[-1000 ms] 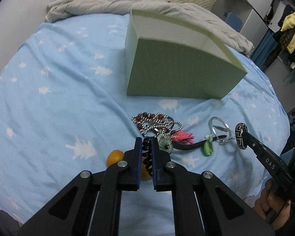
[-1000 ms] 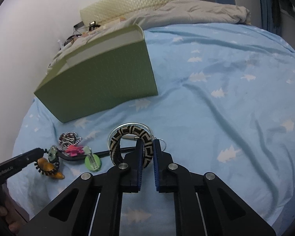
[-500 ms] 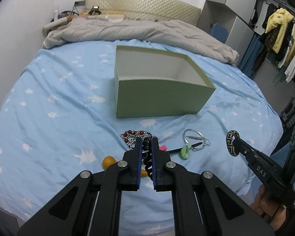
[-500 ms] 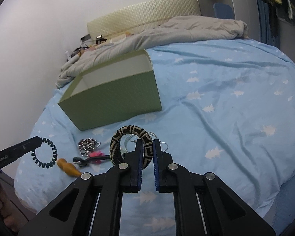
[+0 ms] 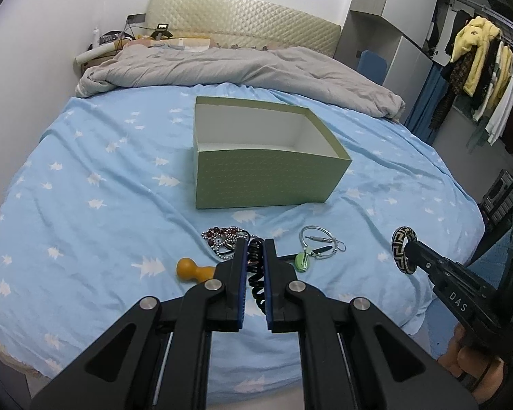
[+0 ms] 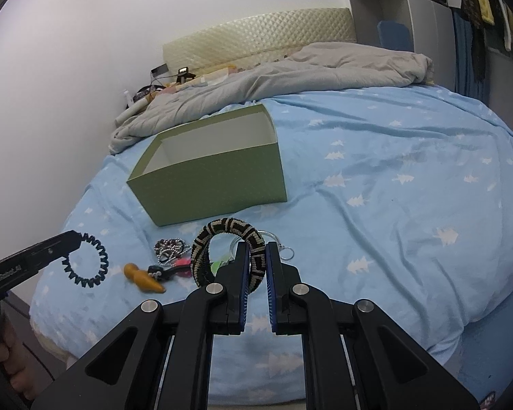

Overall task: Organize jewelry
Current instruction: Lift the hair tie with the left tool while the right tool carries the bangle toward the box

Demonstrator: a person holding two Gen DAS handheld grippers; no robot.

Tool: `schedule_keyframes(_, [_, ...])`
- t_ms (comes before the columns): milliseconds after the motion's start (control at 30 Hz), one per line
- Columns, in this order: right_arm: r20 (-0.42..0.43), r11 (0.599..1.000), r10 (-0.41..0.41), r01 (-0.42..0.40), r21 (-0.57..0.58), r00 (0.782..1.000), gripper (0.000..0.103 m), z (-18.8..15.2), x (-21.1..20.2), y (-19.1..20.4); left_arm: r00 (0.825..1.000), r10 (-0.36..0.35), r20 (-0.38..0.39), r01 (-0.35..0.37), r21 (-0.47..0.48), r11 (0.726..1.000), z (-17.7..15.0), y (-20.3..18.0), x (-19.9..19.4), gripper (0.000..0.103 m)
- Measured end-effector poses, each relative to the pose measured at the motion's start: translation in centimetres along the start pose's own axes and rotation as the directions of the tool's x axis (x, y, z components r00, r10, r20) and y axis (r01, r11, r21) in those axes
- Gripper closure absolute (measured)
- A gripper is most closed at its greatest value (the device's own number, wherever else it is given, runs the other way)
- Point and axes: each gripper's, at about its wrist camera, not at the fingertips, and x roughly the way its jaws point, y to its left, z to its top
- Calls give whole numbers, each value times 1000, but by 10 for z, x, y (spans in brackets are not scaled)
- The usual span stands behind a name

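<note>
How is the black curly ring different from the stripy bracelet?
The black curly ring is a thin, springy coil, all black; the stripy bracelet is thick and woven in black and cream. The curly ring hangs from the left tongs, the bracelet from the right tongs. Both are round loops, lifted off the blue bed, near the green box.

So the bed [image 5: 85, 177] is wearing a light blue sheet with little white trees, kinda wrinkled. A grey duvet [image 5: 242, 68] is lying bunched up along the headboard end. An open green box [image 5: 263, 177] is sitting upright around the middle, and just in front of it a small pile is lying on the sheet: a beaded chain [image 5: 222, 239], an orange wooden piece [image 5: 191, 269], a green clip [image 5: 302, 261] and a silver ring [image 5: 319, 242], all close together.
</note>
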Motion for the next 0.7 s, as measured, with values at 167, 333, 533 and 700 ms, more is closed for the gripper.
schedule_keyframes(167, [14, 1000, 0, 0, -24, 1000, 96, 8, -9, 7, 1000, -4, 17, 3, 16, 1000, 10, -5, -4, 95])
schedule_keyframes(333, [49, 999, 16, -14, -36, 999, 96, 29, -13, 13, 999, -4, 35, 3, 47, 999, 32, -14, -6, 95])
schedule_keyframes(533, [104, 997, 42, -35, -62, 994, 96, 64, -18, 22, 998, -1, 68, -2, 52, 999, 68, -13, -4, 95])
schedule_keyframes(700, [129, 994, 46, -33, -99, 991, 96, 93, -9, 30, 998, 5, 64, -8, 47, 999, 89, -10, 10, 95])
